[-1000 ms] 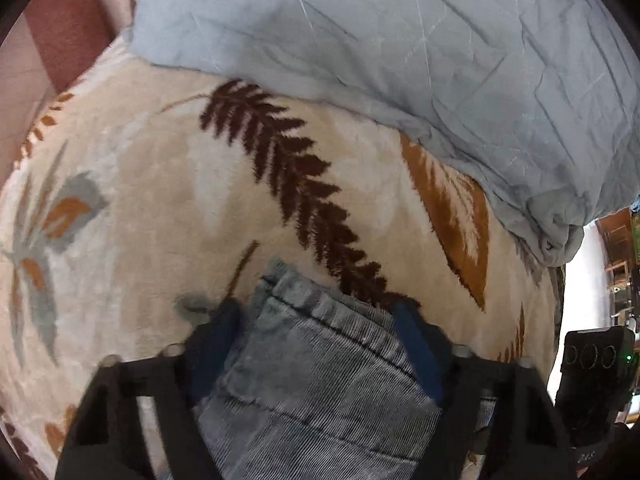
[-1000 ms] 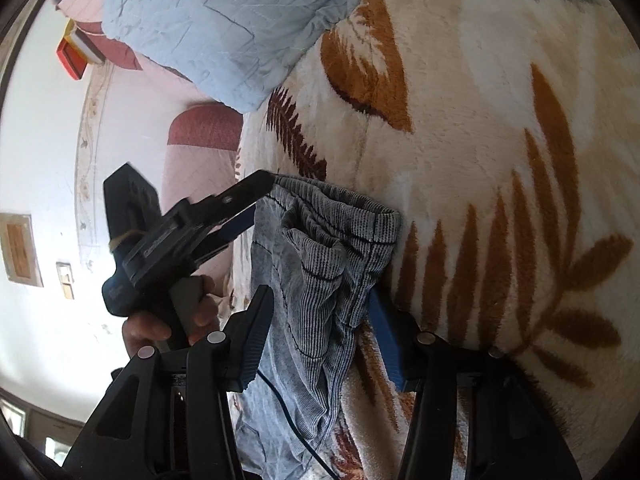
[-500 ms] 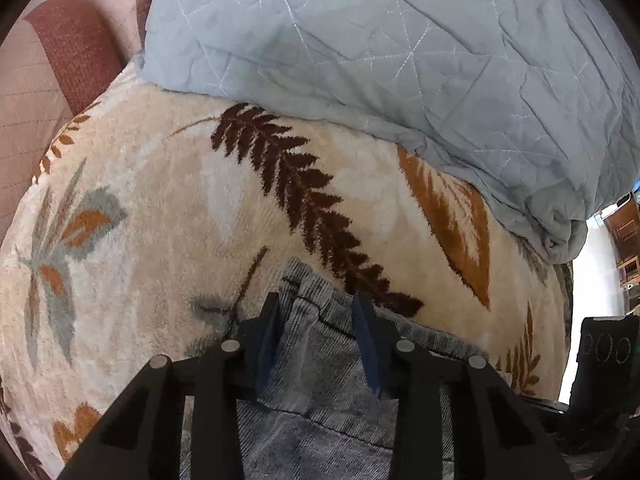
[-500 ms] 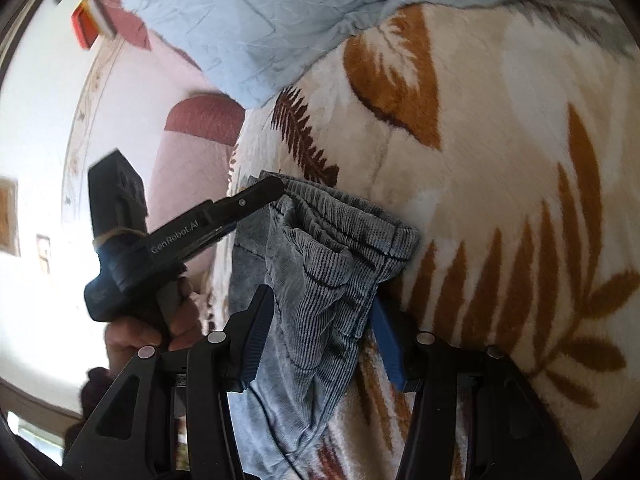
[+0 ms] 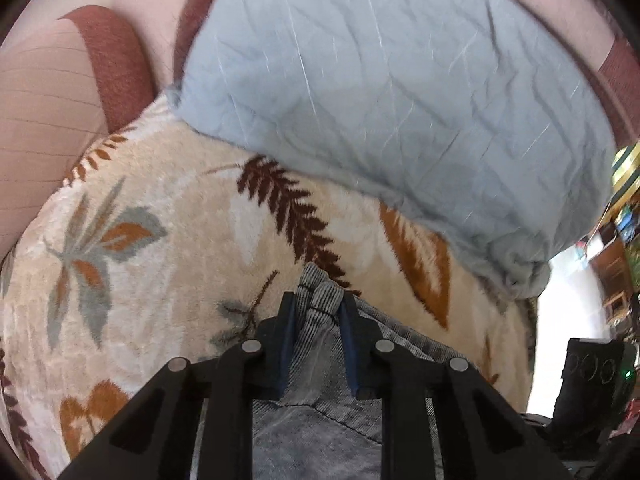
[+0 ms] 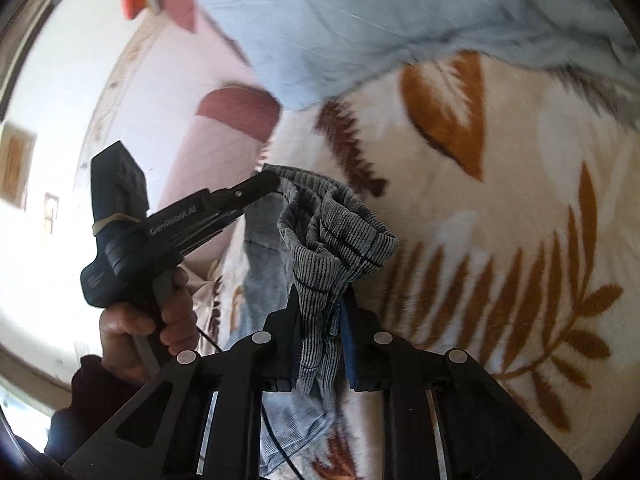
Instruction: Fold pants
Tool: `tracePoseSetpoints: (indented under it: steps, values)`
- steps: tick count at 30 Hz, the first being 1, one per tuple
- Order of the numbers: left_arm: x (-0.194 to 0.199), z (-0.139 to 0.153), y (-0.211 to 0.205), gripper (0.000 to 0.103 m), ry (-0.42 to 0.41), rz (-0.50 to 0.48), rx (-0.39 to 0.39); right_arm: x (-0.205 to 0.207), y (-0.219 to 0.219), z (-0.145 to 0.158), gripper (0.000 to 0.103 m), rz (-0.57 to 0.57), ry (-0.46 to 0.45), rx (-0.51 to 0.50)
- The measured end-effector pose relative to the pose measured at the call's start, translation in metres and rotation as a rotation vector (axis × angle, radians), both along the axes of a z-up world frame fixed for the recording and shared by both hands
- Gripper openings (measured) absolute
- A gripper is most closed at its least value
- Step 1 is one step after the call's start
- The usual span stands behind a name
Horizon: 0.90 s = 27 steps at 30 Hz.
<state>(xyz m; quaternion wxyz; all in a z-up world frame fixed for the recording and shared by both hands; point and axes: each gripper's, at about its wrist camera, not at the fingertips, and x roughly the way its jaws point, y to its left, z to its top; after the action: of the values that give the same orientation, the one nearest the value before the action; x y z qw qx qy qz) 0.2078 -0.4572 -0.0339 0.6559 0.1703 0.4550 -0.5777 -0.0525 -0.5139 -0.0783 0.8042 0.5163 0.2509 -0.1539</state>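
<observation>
The grey-blue corduroy pants (image 5: 320,364) lie on a cream leaf-patterned blanket (image 5: 168,280). My left gripper (image 5: 318,304) is shut on a bunched edge of the pants. In the right wrist view the pants (image 6: 340,248) hang bunched and lifted off the blanket (image 6: 520,208). My right gripper (image 6: 320,304) is shut on that fabric. The left gripper (image 6: 264,184) shows there too, held by a hand and clamping the far corner of the same edge.
A pale blue quilt (image 5: 400,92) lies piled at the back of the blanket, also in the right wrist view (image 6: 360,8). A pink and maroon headboard (image 5: 80,80) stands behind. A thin black cable (image 6: 280,444) runs over the pants.
Both grippers have closed from open onto the pants' edge. They have lifted the fabric, which now bunches between them.
</observation>
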Motion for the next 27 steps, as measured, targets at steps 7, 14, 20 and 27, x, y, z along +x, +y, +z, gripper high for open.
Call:
tracePoseSetpoints:
  steps: [7, 14, 20, 27]
  values:
    - [0.008, 0.032, 0.040, 0.023, 0.015, 0.071, -0.117, 0.016, 0.032, 0.033, 0.016, 0.094, -0.051, -0.129]
    - [0.022, 0.040, 0.116, 0.023, 0.025, 0.162, -0.157, 0.040, 0.084, 0.053, 0.016, 0.262, -0.065, -0.227]
    - [0.036, 0.004, 0.179, 0.023, 0.032, 0.265, -0.090, 0.064, 0.139, 0.046, 0.016, 0.433, -0.009, -0.279]
    - [0.062, -0.043, 0.252, 0.023, 0.064, 0.457, -0.008, 0.092, 0.185, 0.006, 0.028, 0.618, 0.161, -0.268]
